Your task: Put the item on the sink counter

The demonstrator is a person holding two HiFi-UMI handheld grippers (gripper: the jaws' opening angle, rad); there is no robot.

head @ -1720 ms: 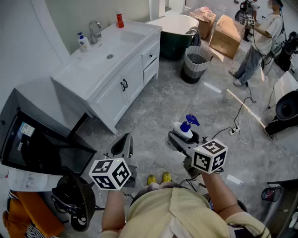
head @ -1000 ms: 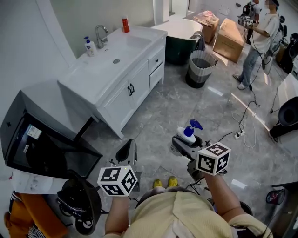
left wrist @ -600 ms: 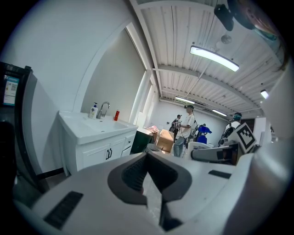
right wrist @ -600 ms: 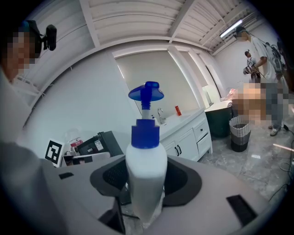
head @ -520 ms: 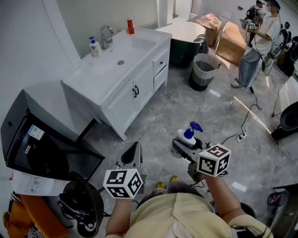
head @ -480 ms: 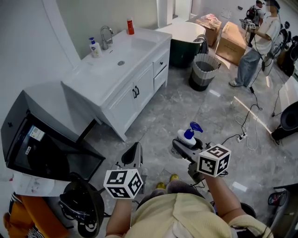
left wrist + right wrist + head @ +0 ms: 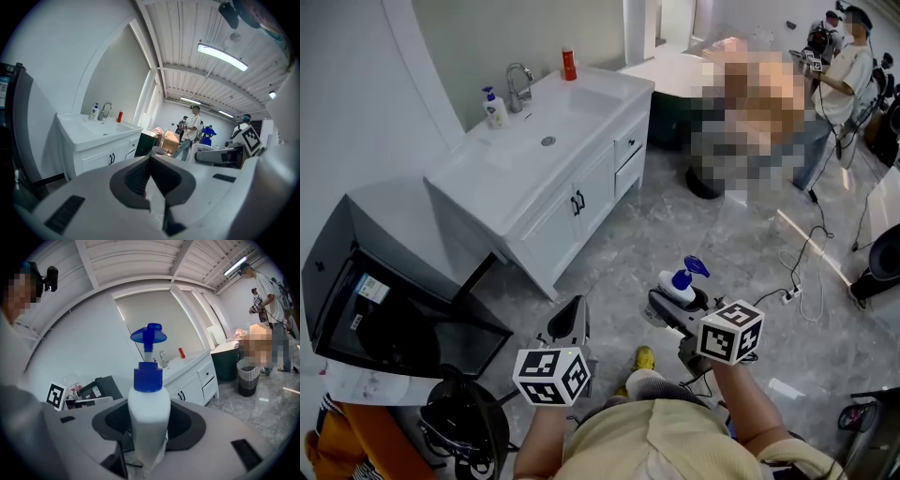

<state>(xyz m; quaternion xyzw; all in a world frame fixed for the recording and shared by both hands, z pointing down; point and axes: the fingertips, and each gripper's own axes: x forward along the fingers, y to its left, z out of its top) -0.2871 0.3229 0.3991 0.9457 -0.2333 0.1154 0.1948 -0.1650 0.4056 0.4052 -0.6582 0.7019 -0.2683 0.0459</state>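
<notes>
Your right gripper (image 7: 671,302) has the pump bottle (image 7: 149,413) — your left gripper (image 7: 150,159) carries nothing.
Your right jaws stand wide, pads pressed on the white bottle's sides, its blue pump upright above them. Your left jaws meet at their tips with nothing between. Well ahead of both pairs of jaws is the sink counter (image 7: 609,89) — a faucet (image 7: 517,84), a soap dispenser (image 7: 495,108) and a small red bottle (image 7: 569,64) stand on it.
</notes>
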